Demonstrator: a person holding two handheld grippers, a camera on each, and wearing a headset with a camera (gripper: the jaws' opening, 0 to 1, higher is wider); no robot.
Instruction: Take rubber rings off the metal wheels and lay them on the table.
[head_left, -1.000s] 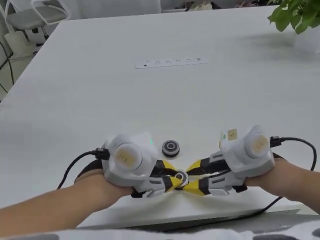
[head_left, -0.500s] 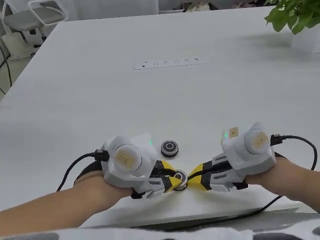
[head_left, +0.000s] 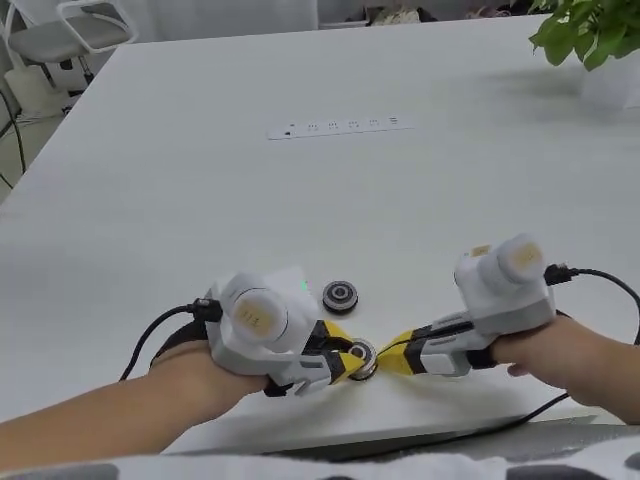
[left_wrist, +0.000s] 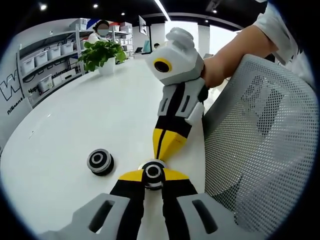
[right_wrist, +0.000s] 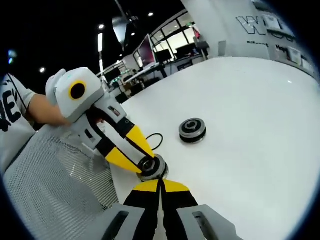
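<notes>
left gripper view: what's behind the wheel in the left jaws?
The right gripper, jaws shut, tips at the held wheel's far rim. A second wheel lies apart on the table. The wheel hides the contact, so whether the tips pinch anything can't be seen.

Two metal wheels are showing: loose wheel (head_left: 341, 295) and gripped wheel (head_left: 360, 354). Two grippers are showing: left gripper (head_left: 349, 360), right gripper (head_left: 386, 354). One power strip (head_left: 340, 127) and one plant (head_left: 585, 30) are showing.
</notes>
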